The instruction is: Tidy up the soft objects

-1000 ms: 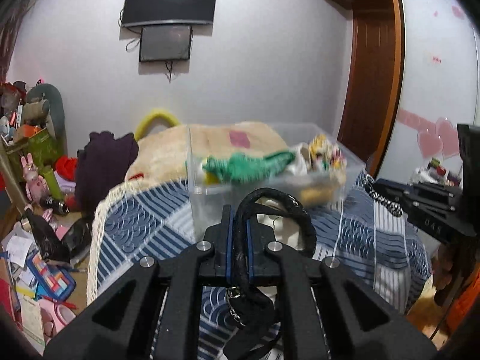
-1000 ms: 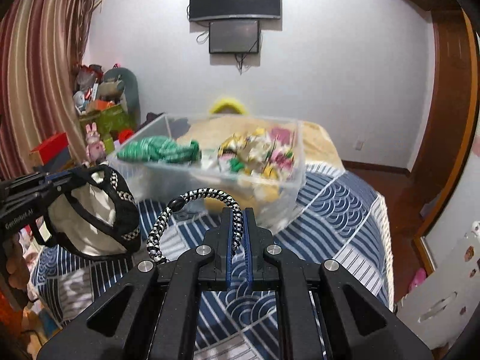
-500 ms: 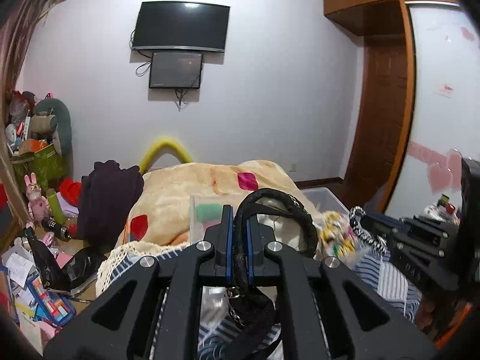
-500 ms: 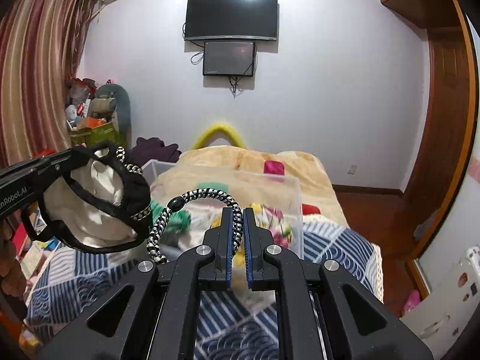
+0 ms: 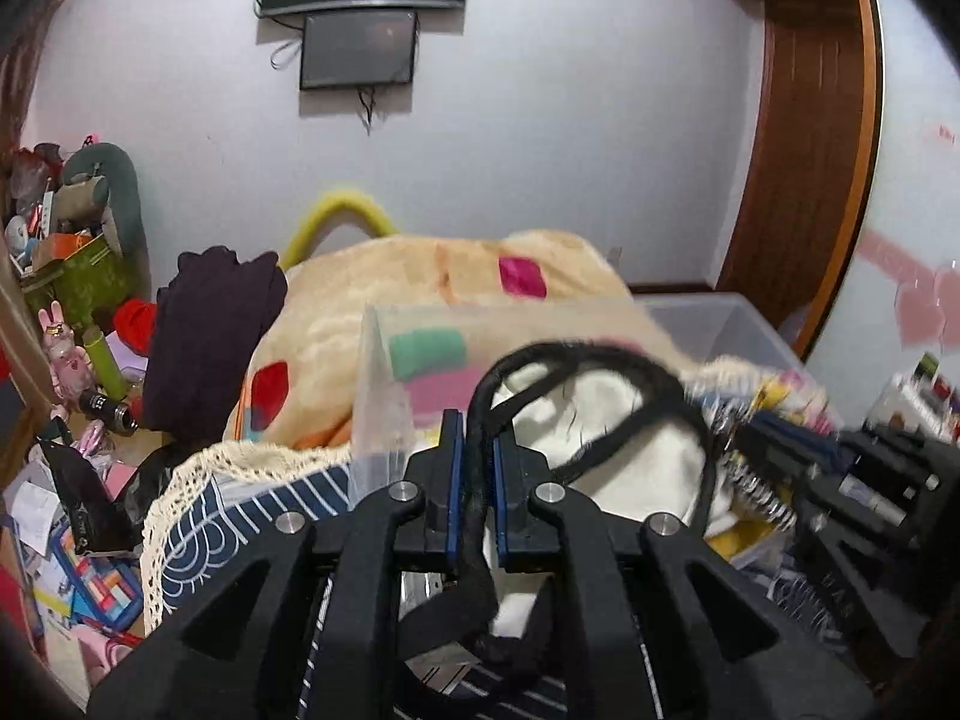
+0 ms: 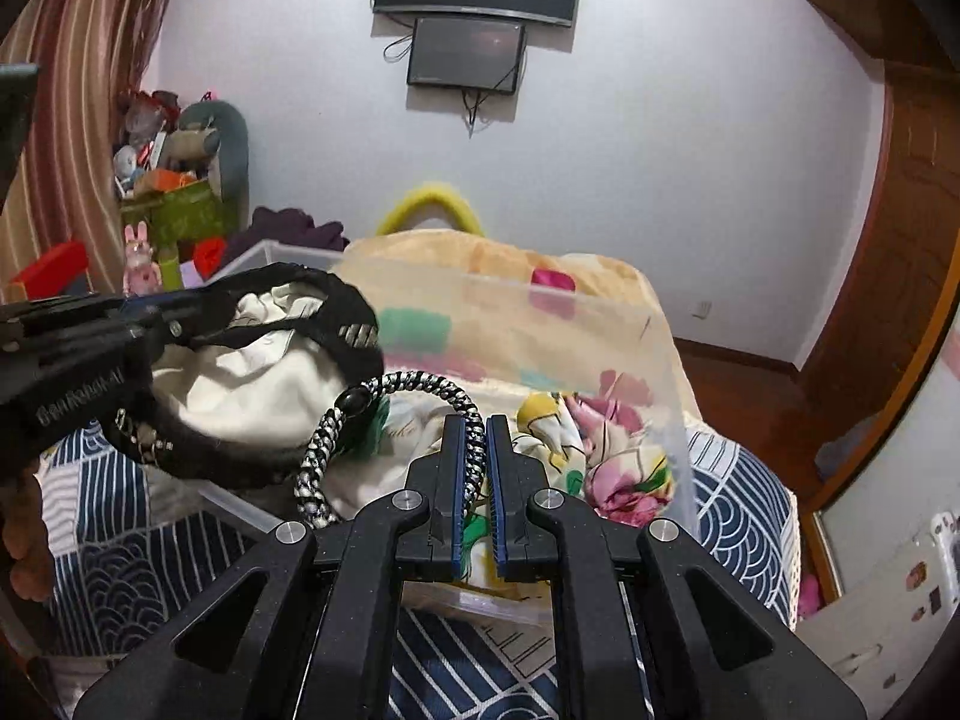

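My left gripper (image 5: pixel 478 483) is shut on the black rim of a black-and-white soft bag (image 5: pixel 606 432), held up over a clear plastic bin (image 5: pixel 384 372). The bag (image 6: pixel 258 372) and the left gripper (image 6: pixel 144 318) also show at the left of the right wrist view. My right gripper (image 6: pixel 478 468) is shut on the bag's black-and-white braided strap (image 6: pixel 420 384), just over the near side of the bin (image 6: pixel 666 360). The bin holds a floral cloth (image 6: pixel 606 456) and other soft items.
The bin stands on a bed with a blue-and-white patterned cover (image 6: pixel 744 516) and a cream blanket (image 5: pixel 384 282) behind it. A dark garment (image 5: pixel 210 324) lies at the bed's left. Clutter covers the floor at left (image 5: pixel 66 510). A wooden door (image 6: pixel 900 252) is at right.
Both grippers have moved forward and down toward the bin with the bag and its strap. The bag now hangs over the bin's opening. Both grips are unchanged.
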A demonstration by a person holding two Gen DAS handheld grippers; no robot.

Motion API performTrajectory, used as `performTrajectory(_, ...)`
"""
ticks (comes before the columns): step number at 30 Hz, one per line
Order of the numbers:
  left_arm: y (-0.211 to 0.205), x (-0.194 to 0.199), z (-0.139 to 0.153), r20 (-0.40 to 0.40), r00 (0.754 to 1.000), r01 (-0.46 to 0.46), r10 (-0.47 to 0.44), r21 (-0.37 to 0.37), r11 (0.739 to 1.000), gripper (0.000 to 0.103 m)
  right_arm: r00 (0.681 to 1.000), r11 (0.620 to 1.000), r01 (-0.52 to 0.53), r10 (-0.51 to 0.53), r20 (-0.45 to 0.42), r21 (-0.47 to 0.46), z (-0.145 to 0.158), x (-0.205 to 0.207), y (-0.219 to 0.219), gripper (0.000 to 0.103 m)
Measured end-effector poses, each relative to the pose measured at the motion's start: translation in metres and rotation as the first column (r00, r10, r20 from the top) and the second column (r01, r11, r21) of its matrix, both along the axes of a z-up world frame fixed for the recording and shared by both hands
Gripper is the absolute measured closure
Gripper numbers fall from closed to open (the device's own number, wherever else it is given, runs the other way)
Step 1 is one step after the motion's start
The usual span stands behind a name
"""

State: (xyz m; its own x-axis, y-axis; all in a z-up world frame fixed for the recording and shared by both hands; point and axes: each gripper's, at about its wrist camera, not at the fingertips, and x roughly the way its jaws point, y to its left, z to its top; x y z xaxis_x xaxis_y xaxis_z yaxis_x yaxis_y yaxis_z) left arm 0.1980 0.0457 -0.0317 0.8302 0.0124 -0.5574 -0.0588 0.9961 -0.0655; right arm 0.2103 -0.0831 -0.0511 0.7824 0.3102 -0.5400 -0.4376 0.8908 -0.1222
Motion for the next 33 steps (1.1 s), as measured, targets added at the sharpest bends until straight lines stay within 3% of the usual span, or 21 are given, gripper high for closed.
performTrajectory(4, 0.005, -0.003, -0.005, -0.015, 1.0, 0.0, 0.0, -0.011, 1.0, 0.088, 1.0, 1.0, -0.005, 0.005, 0.004, -0.022, 0.003, -0.004, -0.004, 0.091)
performTrajectory(7, 0.008, -0.011, -0.003, -0.011, 1.0, 0.009, -0.01, -0.039, 0.999, 0.072, 1.0, 1.0, -0.016, 0.016, -0.005, -0.007, 0.007, -0.005, -0.011, 0.081)
performTrajectory(9, 0.008, -0.018, 0.0, 0.005, 1.0, 0.01, -0.01, -0.034, 0.999, 0.055, 1.0, 1.0, -0.022, 0.022, -0.008, 0.01, 0.009, -0.008, -0.017, 0.079)
performTrajectory(18, 0.001, -0.057, 0.021, 0.084, 0.996, 0.039, -0.037, -0.025, 0.999, 0.04, 1.0, 0.994, -0.023, 0.021, 0.017, 0.105, 0.03, -0.024, -0.043, 0.076)
performTrajectory(21, -0.005, -0.071, 0.031, 0.117, 0.992, 0.051, -0.048, -0.019, 0.999, 0.036, 0.998, 0.988, -0.032, 0.026, 0.048, 0.148, 0.041, -0.038, -0.052, 0.064)
performTrajectory(25, -0.015, -0.094, 0.043, 0.165, 0.984, 0.075, -0.071, -0.017, 0.997, 0.033, 0.995, 0.979, -0.057, 0.04, 0.09, 0.197, 0.054, -0.057, -0.061, 0.057)
performTrajectory(26, -0.018, -0.101, 0.047, 0.18, 0.981, 0.078, -0.075, -0.011, 0.997, 0.03, 0.994, 0.976, -0.065, 0.044, 0.1, 0.207, 0.056, -0.062, -0.063, 0.053)
performTrajectory(28, -0.022, -0.111, 0.052, 0.206, 0.976, 0.076, -0.075, 0.003, 0.997, 0.026, 0.991, 0.973, -0.068, 0.04, 0.128, 0.221, 0.06, -0.074, -0.067, 0.035)
performTrajectory(33, -0.029, -0.136, 0.061, 0.258, 0.963, 0.081, -0.081, 0.011, 0.997, 0.006, 0.983, 0.966, -0.078, 0.033, 0.181, 0.247, 0.069, -0.096, -0.073, 0.023)
